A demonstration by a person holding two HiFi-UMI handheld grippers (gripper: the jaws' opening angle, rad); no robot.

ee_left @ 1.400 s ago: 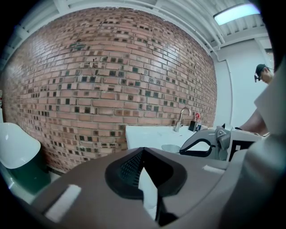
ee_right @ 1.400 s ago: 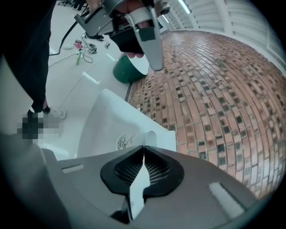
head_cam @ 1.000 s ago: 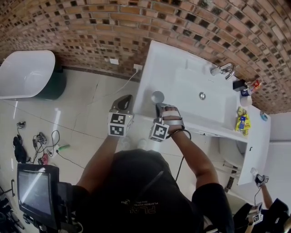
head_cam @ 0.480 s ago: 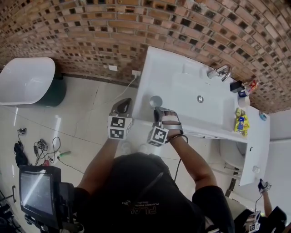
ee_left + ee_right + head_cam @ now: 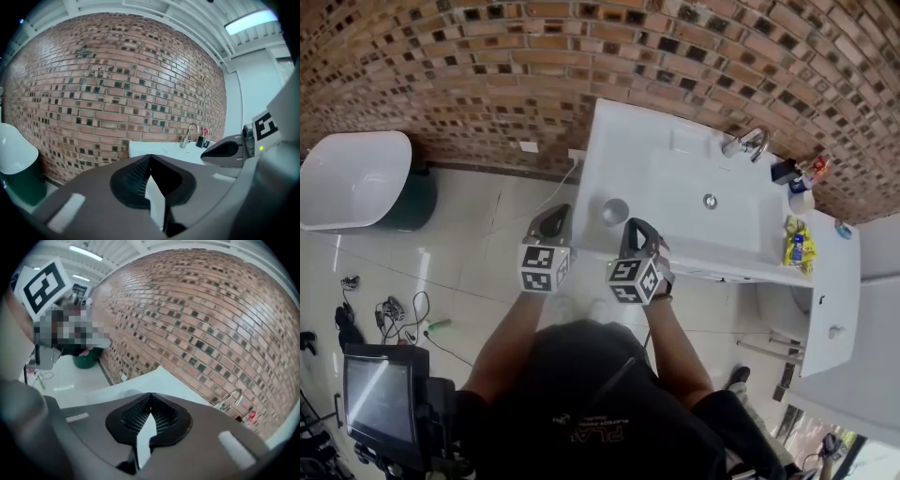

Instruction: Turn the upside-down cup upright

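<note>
A small grey cup stands on the left end of the white sink counter; from above I cannot tell which way up it is. My right gripper is shut and empty, hovering at the counter's front edge just right of the cup, apart from it. Over the floor, left of the counter, my left gripper is also shut and empty. In the left gripper view the jaws meet in front of the brick wall, with the right gripper beside them. The right gripper view looks over the counter to the wall.
A faucet and basin drain sit mid-counter, with small bottles and a yellow packet at its right end. A white-topped green tub stands on the floor at left, with cables nearby. A monitor sits at lower left.
My right gripper has drawn back from the cup toward the counter's front edge and tipped upward. The left gripper has stayed beside it, and the head view has shifted slightly.
</note>
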